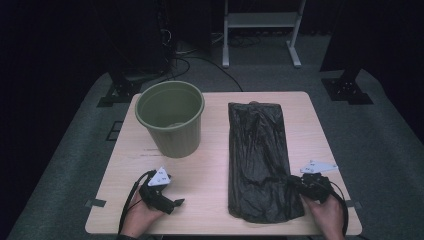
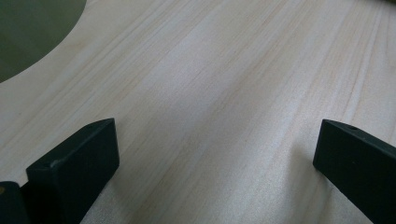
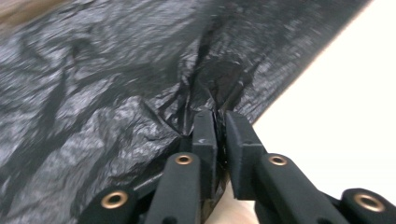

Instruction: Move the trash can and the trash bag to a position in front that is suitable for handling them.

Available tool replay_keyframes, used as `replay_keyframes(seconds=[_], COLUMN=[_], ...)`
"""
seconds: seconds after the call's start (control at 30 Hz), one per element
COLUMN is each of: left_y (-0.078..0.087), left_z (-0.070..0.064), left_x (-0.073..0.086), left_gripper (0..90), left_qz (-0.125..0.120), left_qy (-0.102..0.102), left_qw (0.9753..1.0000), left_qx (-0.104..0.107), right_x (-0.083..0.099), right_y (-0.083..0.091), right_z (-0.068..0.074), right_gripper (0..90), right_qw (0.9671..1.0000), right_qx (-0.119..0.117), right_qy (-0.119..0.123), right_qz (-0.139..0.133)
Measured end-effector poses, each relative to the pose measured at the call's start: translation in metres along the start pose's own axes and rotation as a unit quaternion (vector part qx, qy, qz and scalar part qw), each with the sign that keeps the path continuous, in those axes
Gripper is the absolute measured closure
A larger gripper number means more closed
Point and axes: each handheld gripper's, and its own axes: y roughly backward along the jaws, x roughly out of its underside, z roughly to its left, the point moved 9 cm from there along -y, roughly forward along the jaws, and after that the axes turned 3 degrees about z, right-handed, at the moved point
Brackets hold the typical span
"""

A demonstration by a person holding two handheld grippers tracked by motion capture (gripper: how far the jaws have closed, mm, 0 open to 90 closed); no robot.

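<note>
One bag (image 3: 116, 84) edge between right gripper (image 3: 220, 122) jaws

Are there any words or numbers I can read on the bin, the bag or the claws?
None can be read.
Green bin: plain, no label.
Black bag: plain plastic, no print.
Left claw, grey plate: tiny dark marks, too small to read.
Right claw, shut on the bag: no lettering.

A lab or recording studio: a lone pale wooden table (image 1: 215, 200) stands on grey carpet (image 1: 380, 150), ringed by black curtains, with black stand feet (image 1: 345, 90), loose cables (image 1: 200, 62) and a white metal frame (image 1: 260, 22) behind it
</note>
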Motion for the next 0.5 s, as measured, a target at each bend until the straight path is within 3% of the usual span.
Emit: replay_keyframes(seconds=[0.1,0.2,0.27,0.33,0.5], left_y=[0.000,0.000,0.000,0.000,0.000], left_z=[0.000,0.000,0.000,0.000,0.000], left_x=[0.000,0.000,0.000,0.000,0.000], left_gripper=[0.0,0.0,0.0,0.0,0.0], left_qz=[0.000,0.000,0.000,0.000,0.000], left_qy=[0.001,0.002,0.002,0.002,0.002], left_qw=[1.0000,1.0000,1.0000,1.0000,1.0000], left_qx=[-0.001,-0.001,-0.001,-0.001,-0.001], right_x=[0.002,-0.005,-0.013,-0.016,-0.039], right_y=[0.006,0.014,0.015,0.014,0.000], right_z=[-0.013,-0.013,-0.005,0.001,0.038], right_gripper=[70.9,57.5,50.6,50.0,41.8], right_qw=[0.9998,0.9993,0.9992,0.9994,0.9989], right_qx=[0.015,0.019,0.017,0.012,-0.027], right_qy=[-0.016,-0.024,-0.019,-0.014,0.011], right_qz=[-0.005,-0.023,-0.029,-0.031,-0.035])
